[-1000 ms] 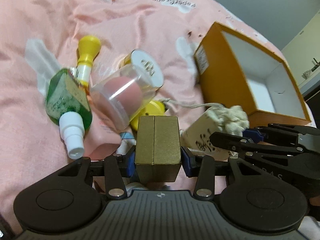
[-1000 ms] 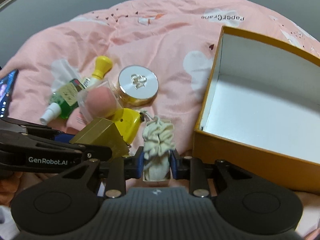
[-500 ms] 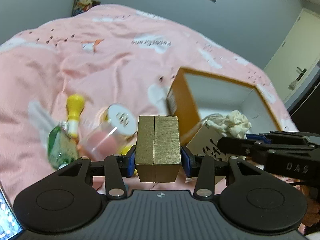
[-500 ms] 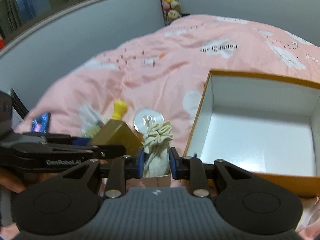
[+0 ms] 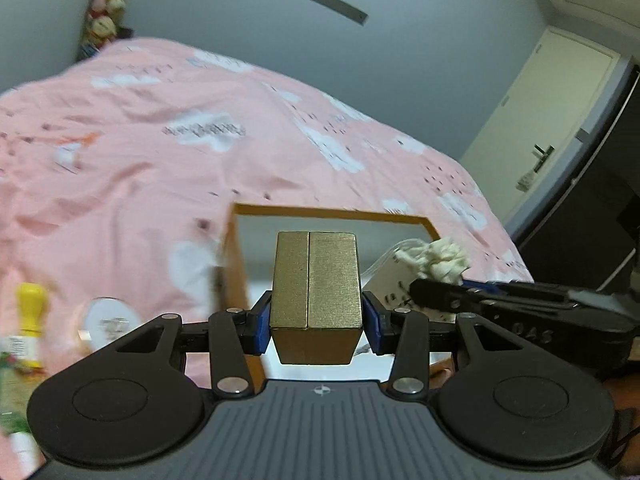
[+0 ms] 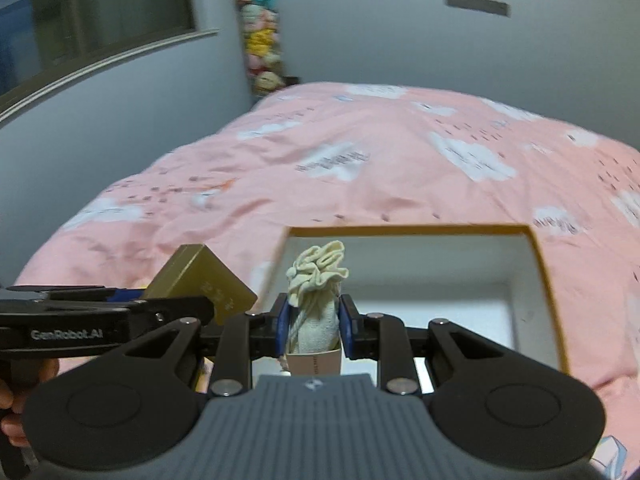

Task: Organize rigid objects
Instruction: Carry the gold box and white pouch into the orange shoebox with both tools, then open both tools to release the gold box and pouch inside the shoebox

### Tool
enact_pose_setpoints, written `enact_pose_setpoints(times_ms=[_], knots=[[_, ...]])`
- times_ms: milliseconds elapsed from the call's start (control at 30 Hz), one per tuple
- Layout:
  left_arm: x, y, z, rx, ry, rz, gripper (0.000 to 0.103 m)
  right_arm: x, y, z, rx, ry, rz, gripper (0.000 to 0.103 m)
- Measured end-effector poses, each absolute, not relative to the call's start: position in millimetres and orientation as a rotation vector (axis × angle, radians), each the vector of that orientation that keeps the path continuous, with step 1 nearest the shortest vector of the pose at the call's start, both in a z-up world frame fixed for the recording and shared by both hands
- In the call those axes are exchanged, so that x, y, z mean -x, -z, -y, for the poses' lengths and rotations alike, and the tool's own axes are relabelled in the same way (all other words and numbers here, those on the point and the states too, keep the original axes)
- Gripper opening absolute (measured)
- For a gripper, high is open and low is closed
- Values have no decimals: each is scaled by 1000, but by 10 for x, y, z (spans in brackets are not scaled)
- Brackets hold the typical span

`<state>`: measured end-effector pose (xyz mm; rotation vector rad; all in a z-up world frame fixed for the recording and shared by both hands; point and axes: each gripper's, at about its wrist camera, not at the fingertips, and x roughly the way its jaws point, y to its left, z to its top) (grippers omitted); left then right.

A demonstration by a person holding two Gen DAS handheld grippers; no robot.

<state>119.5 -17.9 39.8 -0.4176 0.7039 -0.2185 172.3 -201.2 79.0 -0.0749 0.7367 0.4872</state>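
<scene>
Both grippers are holding their loads side by side in front of the open orange box.

The left gripper (image 5: 316, 316) is pinching a gold box (image 5: 316, 280) between its blue pads, tilting gently downward toward the orange box (image 6: 536, 248) lying on the pink duvet (image 6: 400, 168). Just beside it, the right gripper (image 6: 313, 324) is squeezing a cream drawstring pouch (image 6: 316, 304) with its gathered top pointing up, angling down over the box's white interior. Other items are lying blurred on the duvet at left.
</scene>
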Motion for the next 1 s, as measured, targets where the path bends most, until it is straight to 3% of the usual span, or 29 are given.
enact_pose_setpoints(times_ms=[300,567,1000], knots=[[-1629,99,680,303,223,-862,50,-2132,-274,2433,-21,-343,-881,24],[-1714,265,973,83,177,-956,51,-2281,23,2433,-62,-364,-956,24],[-1791,335,1042,30,168,-1028,54,-2330,212,2262,-35,-422,-1021,24]])
